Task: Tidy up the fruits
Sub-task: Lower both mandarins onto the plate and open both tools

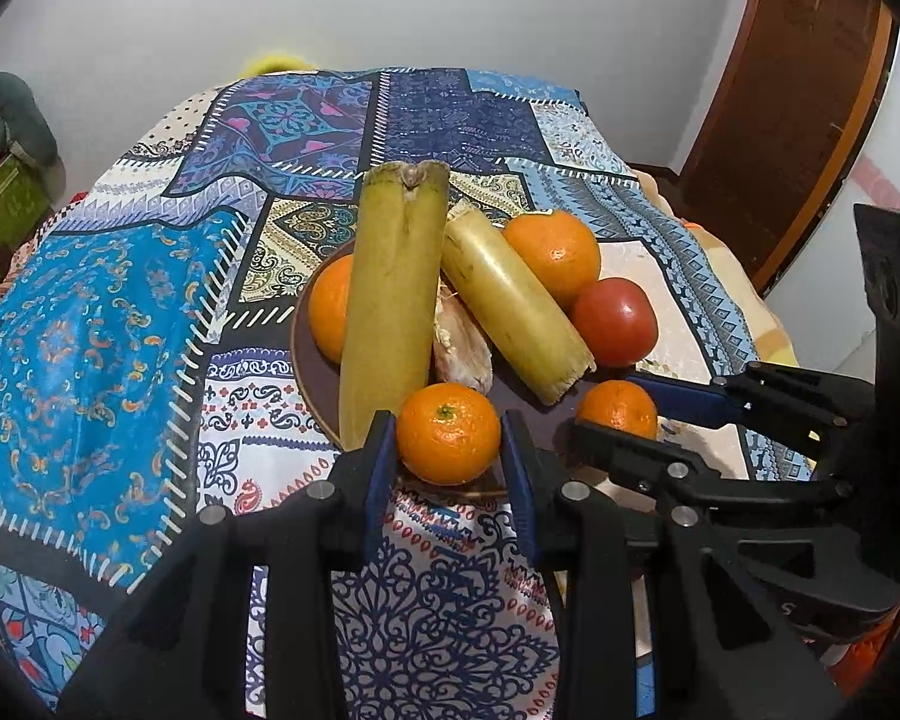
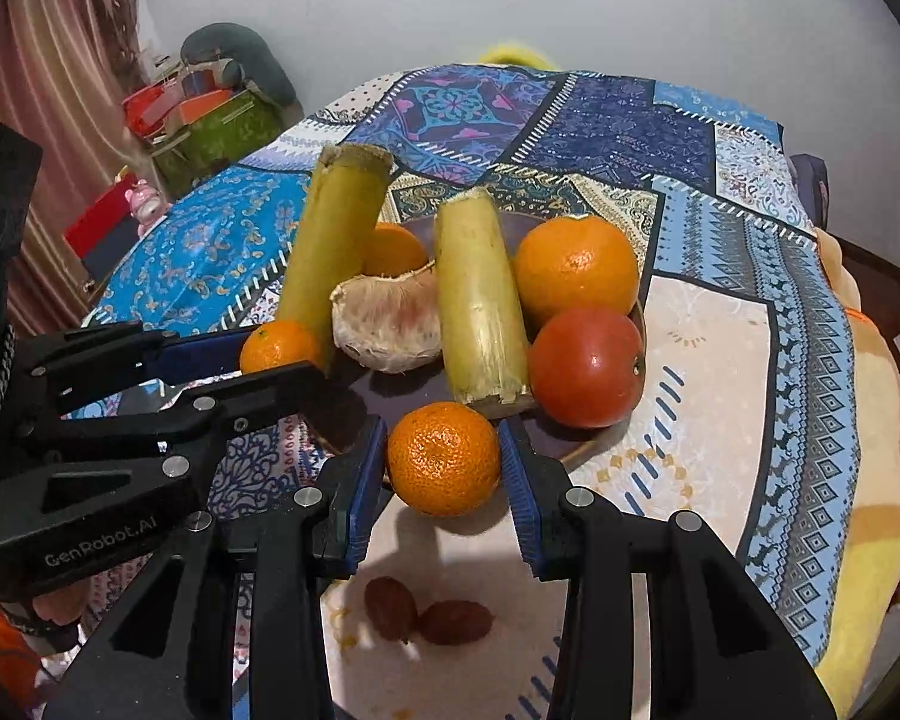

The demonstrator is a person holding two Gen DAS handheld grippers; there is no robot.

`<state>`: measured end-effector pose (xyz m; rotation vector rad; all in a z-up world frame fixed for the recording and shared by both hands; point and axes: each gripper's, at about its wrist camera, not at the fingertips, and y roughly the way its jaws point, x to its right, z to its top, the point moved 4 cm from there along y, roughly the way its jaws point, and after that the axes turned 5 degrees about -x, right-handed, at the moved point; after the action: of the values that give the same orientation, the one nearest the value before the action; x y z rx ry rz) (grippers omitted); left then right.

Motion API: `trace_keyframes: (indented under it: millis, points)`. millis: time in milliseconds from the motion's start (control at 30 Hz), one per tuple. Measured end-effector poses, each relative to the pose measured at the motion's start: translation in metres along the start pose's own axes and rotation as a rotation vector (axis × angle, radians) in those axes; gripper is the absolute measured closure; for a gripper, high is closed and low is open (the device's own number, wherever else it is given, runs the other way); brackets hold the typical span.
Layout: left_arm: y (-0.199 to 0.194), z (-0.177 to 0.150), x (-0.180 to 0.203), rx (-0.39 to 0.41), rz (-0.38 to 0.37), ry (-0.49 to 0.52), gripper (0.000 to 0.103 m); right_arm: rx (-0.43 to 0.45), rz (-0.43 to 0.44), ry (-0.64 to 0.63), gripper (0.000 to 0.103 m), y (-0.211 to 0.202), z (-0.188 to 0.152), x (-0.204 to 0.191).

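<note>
A dark brown plate (image 1: 306,360) sits on the patchwork tablecloth (image 1: 90,324), piled with fruit. Two peeled sugarcane pieces dominate it: the longer sugarcane piece (image 1: 393,294) leans with its long axis running from the near rim of the plate up and away toward the far wall, cut end uppermost, while the shorter sugarcane piece (image 1: 513,306) lies slanted beside it, its far end tipped toward the longer one and its ragged near end pointing out to the plate's right side. Between them rests a peeled pomelo segment (image 2: 390,324). A large orange (image 2: 576,273) and a red tomato (image 2: 588,366) sit touching on the right of the plate, and another orange (image 1: 330,309) is tucked behind the longer cane on the left. The left gripper (image 1: 448,450) has its blue pads pressed to both sides of a small mandarin (image 1: 448,433) at the plate's near rim, holding it. The right gripper (image 2: 444,468) likewise clamps a second mandarin (image 2: 444,457) just off the plate's near edge, close to the shorter cane's cut end. The two tools stand close together, each crossing the other's view. Two brown dates (image 2: 426,612) lie on the cloth beneath the right gripper.
</note>
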<state>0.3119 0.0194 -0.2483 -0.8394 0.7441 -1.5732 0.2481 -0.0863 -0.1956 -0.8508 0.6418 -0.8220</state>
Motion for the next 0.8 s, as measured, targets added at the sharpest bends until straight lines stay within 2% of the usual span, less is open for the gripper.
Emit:
trace_keyframes:
  millis: [200,433,667,800]
  points:
    - [0.0,0.0,0.001,0.003,0.007,0.016,0.068,-0.004,0.008,0.005,0.067,0.002,-0.001,0.004]
    - [-0.006,0.0,0.001,0.019,0.014,0.016,0.053,-0.001,-0.02,0.005,0.062,-0.001,0.0,0.007]
    - [-0.024,-0.007,0.005,0.042,0.037,0.034,0.05,0.008,-0.034,0.019,0.061,-0.015,-0.008,0.015]
    - [-0.031,-0.015,0.006,0.038,0.045,0.037,0.044,-0.011,-0.023,0.036,0.061,-0.022,-0.024,0.019]
